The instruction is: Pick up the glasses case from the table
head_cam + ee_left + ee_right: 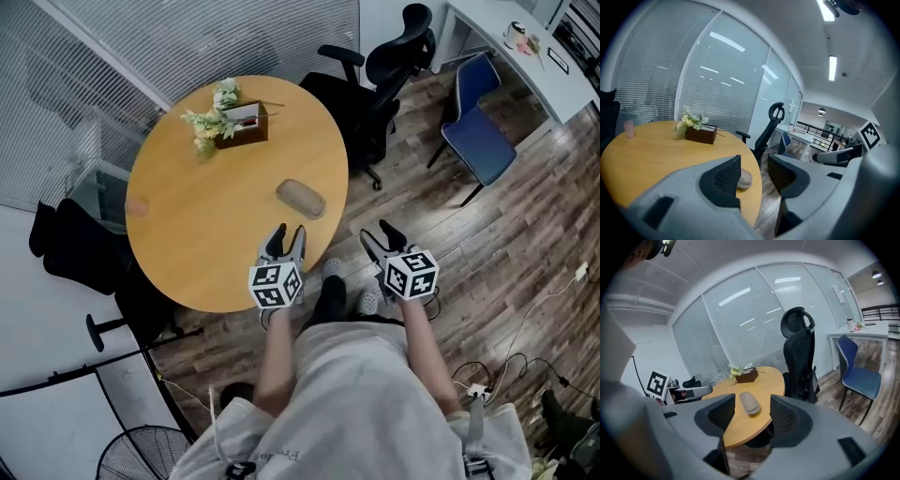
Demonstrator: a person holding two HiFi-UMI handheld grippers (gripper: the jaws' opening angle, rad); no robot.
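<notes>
A beige oval glasses case [301, 199] lies on the round wooden table [187, 234], close to its right edge. My left gripper [284, 240] hovers over the table's near edge, short of the case, open with nothing between its jaws. In the left gripper view the case [744, 179] peeks out past the left jaw. My right gripper [382, 237] is off the table over the floor, to the right of the case, also open and empty. In the right gripper view the case [750, 403] shows in the gap ahead of the jaws.
A dark wooden box with flowers [230, 120] stands at the table's far side. A black office chair [375, 84] is behind the table and a blue chair [478, 131] stands further right. A white desk [525, 56] fills the top right corner.
</notes>
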